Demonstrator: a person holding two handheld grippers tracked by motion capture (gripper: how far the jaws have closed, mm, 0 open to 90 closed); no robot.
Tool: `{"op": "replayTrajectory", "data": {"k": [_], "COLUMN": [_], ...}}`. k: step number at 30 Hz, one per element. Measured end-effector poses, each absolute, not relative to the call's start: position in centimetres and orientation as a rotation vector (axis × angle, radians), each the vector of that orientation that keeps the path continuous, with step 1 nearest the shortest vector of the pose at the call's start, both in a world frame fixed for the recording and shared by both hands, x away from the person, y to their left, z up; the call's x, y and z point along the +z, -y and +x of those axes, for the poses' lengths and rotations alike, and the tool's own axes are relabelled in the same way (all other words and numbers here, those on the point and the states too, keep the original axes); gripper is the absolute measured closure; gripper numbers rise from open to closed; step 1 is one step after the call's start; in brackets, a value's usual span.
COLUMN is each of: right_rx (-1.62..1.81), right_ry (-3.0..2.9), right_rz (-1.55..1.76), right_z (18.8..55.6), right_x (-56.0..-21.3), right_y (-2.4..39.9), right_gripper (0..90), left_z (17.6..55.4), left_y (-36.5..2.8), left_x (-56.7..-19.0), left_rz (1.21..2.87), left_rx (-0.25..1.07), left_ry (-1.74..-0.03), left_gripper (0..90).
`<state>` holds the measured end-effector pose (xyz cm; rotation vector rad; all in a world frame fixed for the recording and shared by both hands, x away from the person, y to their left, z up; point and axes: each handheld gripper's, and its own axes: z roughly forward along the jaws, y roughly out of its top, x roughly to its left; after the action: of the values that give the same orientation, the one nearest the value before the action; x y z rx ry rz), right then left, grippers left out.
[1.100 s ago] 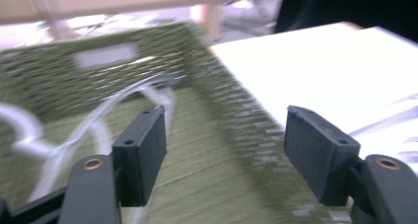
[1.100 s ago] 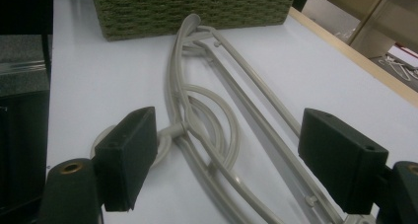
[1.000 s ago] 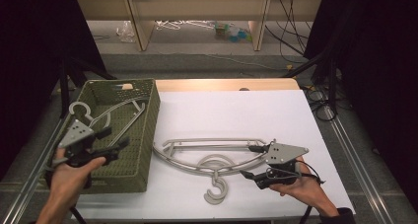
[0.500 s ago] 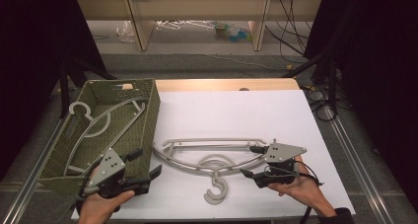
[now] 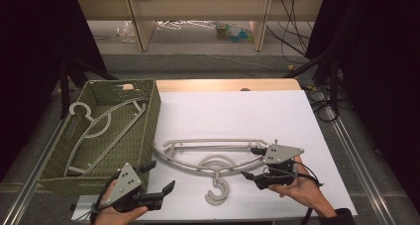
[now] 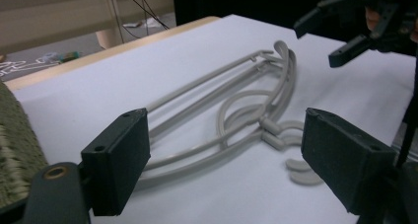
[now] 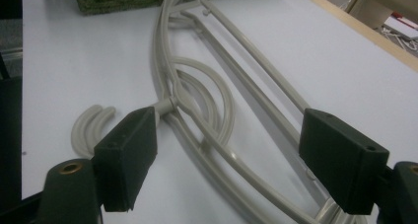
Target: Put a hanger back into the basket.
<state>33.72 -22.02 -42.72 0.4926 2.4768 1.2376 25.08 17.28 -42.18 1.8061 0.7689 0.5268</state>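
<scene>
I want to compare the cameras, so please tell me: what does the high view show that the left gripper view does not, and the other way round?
High view alone: one grey plastic hanger lying inside the green woven basket, the person's two hands, and the left claw seen from above, open and empty.

Left gripper view alone: a close, low look between the left claw's two black pads, which stand wide apart with nothing between them.

Both share: the pile of grey plastic hangers on the white table, and the right claw near the pile's end.
</scene>
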Motion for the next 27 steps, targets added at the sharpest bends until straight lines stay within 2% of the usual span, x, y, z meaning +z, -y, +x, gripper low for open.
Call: {"op": "replayTrajectory", "data": {"k": [6, 14, 18, 27], "right_rx": [1.11, 0.994, 0.953, 0.936], "right_ry": [-2.557, -2.655, -2.696, -2.758], "right_rz": [0.462, 0.41, 0.352, 0.321], "right_z": [34.7, 36.0, 37.0, 38.4], "right_x": [-43.7, -45.1, -45.9, -47.0], "right_y": [21.3, 20.3, 19.7, 19.0], "right_gripper": [21.7, 27.1, 38.1, 45.4], "left_z": [24.7, 24.9, 25.0, 25.3], "left_y": [-16.4, -16.3, -16.5, -16.8], "left_x": [-42.9, -43.2, -43.3, -43.5], "left_rz": [1.825, 1.841, 1.838, 1.832], "left_rx": [0.506, 0.52, 0.527, 0.543], "left_ry": [-0.745, -0.701, -0.701, -0.716], "left_gripper": [18.4, 18.4, 18.4, 19.3]}}
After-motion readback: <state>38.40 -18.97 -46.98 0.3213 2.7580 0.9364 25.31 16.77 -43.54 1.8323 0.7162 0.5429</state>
